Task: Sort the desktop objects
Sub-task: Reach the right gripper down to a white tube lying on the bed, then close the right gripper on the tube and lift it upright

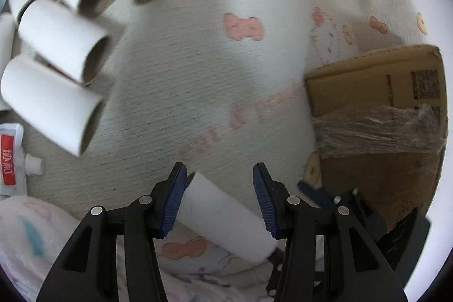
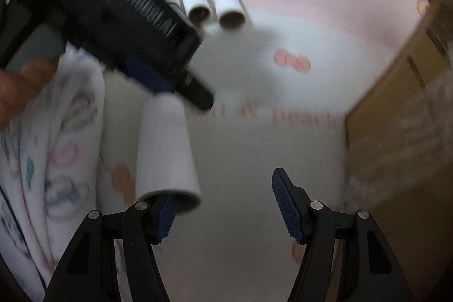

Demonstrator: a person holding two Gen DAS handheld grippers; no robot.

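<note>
A white paper roll (image 1: pixel 226 220) lies slanted between the blue pads of my left gripper (image 1: pixel 220 201), whose jaws stand wide and only its left pad touches the roll. The same roll (image 2: pixel 165 152) shows in the right wrist view, its open end slipped over the left finger of my open right gripper (image 2: pixel 226 205). The left gripper's black body (image 2: pixel 119 19) hangs over the roll's far end there. Several more white rolls (image 1: pixel 65 47) lie grouped at the upper left of the mat; two of them show in the right wrist view (image 2: pixel 215 6).
A cardboard box (image 1: pixel 390 118) with plastic wrap stands at the right, also in the right wrist view (image 2: pixel 405 109). A red-and-white tube (image 1: pixel 11 157) lies at the left edge. A patterned cloth (image 2: pixel 56 149) is bunched at the lower left on the pink cartoon mat (image 2: pixel 297 4).
</note>
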